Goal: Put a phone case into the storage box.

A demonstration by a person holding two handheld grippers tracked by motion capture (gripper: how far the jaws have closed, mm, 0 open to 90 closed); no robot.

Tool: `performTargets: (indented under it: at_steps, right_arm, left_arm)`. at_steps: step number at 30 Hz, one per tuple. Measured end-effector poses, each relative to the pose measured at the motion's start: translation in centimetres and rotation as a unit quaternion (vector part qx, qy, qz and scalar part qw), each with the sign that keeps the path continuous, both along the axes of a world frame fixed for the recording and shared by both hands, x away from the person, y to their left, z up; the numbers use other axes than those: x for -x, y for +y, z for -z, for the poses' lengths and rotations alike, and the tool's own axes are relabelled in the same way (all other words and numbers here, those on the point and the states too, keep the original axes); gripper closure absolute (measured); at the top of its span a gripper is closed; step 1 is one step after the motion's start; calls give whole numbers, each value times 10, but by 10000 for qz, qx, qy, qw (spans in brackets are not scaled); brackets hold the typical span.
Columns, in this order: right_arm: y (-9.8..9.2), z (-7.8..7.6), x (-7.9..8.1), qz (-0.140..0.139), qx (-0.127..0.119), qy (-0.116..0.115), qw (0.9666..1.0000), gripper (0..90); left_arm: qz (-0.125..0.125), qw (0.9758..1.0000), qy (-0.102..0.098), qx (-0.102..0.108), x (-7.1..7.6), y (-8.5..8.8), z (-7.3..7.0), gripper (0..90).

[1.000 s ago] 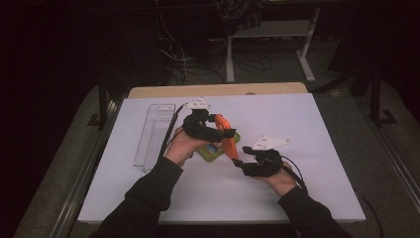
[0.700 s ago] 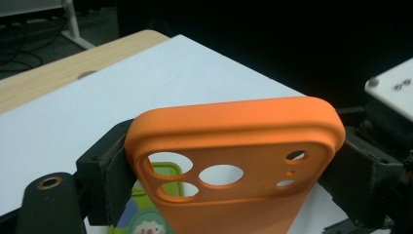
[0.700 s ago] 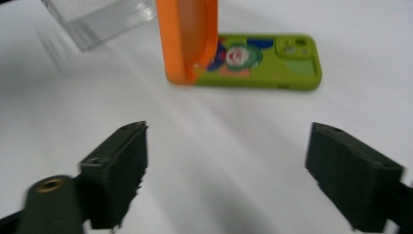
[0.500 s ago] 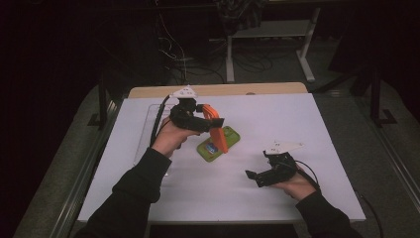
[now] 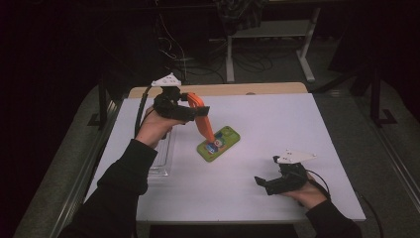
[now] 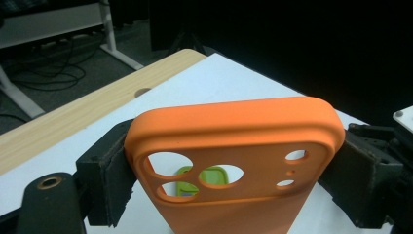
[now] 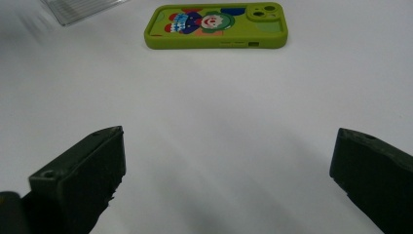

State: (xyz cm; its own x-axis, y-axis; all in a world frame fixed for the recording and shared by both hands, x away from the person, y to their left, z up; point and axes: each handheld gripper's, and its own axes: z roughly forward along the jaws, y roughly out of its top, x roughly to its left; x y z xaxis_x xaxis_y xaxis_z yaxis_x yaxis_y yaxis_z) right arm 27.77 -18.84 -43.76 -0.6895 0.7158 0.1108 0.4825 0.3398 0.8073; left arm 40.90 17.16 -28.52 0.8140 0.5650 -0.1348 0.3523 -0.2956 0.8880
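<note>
My left gripper [image 5: 197, 112] is raised above the white table [image 5: 297, 129], shut on an orange phone case [image 5: 203, 124]. The case hangs tilted from the jaws. In the left gripper view the case [image 6: 234, 126] is clamped by its two sides, and its camera cut-outs face me. A green phone [image 5: 219, 144] with a cartoon picture lies flat on the table below and right of the case. My right gripper [image 5: 261, 183] rests low near the table's front right, pointing at the green phone [image 7: 216, 24]. Its jaws have just been opening and stand open with nothing between them.
A clear plastic tray [image 5: 162, 153] lies on the table's left side under my left forearm. A wooden strip [image 5: 247, 89] runs along the table's far edge. Cables and a metal stand sit on the dark floor beyond.
My left hand has lifted the orange case up and to the left, off the green phone. My right hand has drawn back toward the front right, and its jaws have spread.
</note>
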Motion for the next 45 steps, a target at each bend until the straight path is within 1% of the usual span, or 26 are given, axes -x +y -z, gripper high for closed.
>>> performTargets:
  at_steps: [3, 5, 7, 10, 13, 16, 17, 18, 20, 23, 25, 27, 29, 30, 31, 33, 34, 35, 36, 37, 38, 39, 41, 43, 44, 45]
  right_arm:
    - [-2, 1, 2, -34, -8, 32, 10000, 0]
    - [-1, 2, 2, -33, 16, 8, 10000, 0]
    - [0, 2, 3, -17, 32, 24, 10000, 0]
    - [1, 2, 2, -97, 43, 27, 9999, 0]
    - [0, 2, 2, -107, 26, 10, 9999, 0]
    - [-1, 1, 2, -61, 4, 17, 10000, 0]
    - [-1, 1, 2, -58, -14, 40, 10000, 0]
    - [-1, 1, 2, -64, -24, 47, 10000, 0]
    - [-2, 1, 2, -76, -23, 34, 10000, 0]
    - [-1, 0, 2, -83, -17, 35, 10000, 0]
    - [-2, 0, 2, -91, -19, 34, 10000, 0]
    - [-2, 0, 2, -97, -42, 44, 9999, 0]
    - [-2, -1, 2, -108, -70, 21, 9999, 0]
    - [-2, -1, 3, -110, -73, 7, 9999, 0]
    - [-2, -1, 3, -111, -85, 2, 9999, 0]
    - [-3, -1, 3, -111, -82, -1, 9999, 0]
    - [-3, -1, 3, -105, -89, 19, 9999, 0]
    - [-3, -1, 3, -108, -88, 11, 9999, 0]
    - [-3, -2, 3, -109, -82, 7, 9999, 0]
    - [-3, -2, 3, -116, -77, -3, 9999, 0]
    - [-3, -2, 3, -106, -87, -8, 9999, 0]
    - [-3, -2, 3, -106, -98, -23, 9999, 0]
    - [-3, -3, 3, -107, -89, -30, 9999, 0]
    - [-4, -3, 3, -117, -97, -27, 9999, 0]
    - [-4, -3, 3, -121, -95, -33, 9999, 0]
    - [-4, -3, 3, -117, -100, -20, 9999, 0]
  left_arm:
    - [-121, 9999, -25, 7, -2, 8, -2, 153]
    - [-186, 9998, -72, -32, -5, 14, -3, 153]
    - [-273, 9996, -53, -56, -9, 20, -4, 153]
    - [-361, 9992, -72, -135, -15, 28, -5, 153]
    - [-508, 9986, -104, -133, -21, 37, -8, 152]
    - [-681, 9971, -199, -291, -29, 47, -12, 152]
    - [-752, 9963, -233, -337, -32, 49, -13, 152]
    - [-846, 9950, -282, -445, -35, 53, -14, 152]
    - [-961, 9940, -275, -434, -42, 60, -15, 152]
    - [-1127, 9919, -286, -513, -50, 68, -15, 152]
    - [-1280, 9897, -296, -569, -58, 75, -13, 151]
    - [-1392, 9880, -347, -579, -63, 81, -12, 150]
    - [-1517, 9867, -292, -513, -68, 87, -9, 149]
    - [-1573, 9858, -299, -516, -71, 90, -7, 149]
    - [-1630, 9842, -311, -615, -74, 92, -4, 148]
    - [-1702, 9823, -255, -737, -78, 95, 1, 148]
    - [-1745, 9818, -235, -710, -81, 96, 4, 148]
    - [-1748, 9814, -212, -769, -82, 97, 6, 147]
    - [-1821, 9805, -193, -712, -84, 97, 9, 147]
    - [-1896, 9783, -204, -804, -86, 98, 12, 147]
    - [-1950, 9771, -203, -823, -87, 97, 15, 147]
    - [-1995, 9756, -173, -903, -89, 98, 18, 147]
    - [-2078, 9734, -114, -961, -92, 99, 24, 147]
    - [-2118, 9721, -70, -1007, -95, 99, 29, 146]
    - [-2144, 9716, -41, -995, -96, 99, 32, 146]
    - [-2172, 9703, -24, -1061, -97, 99, 36, 145]
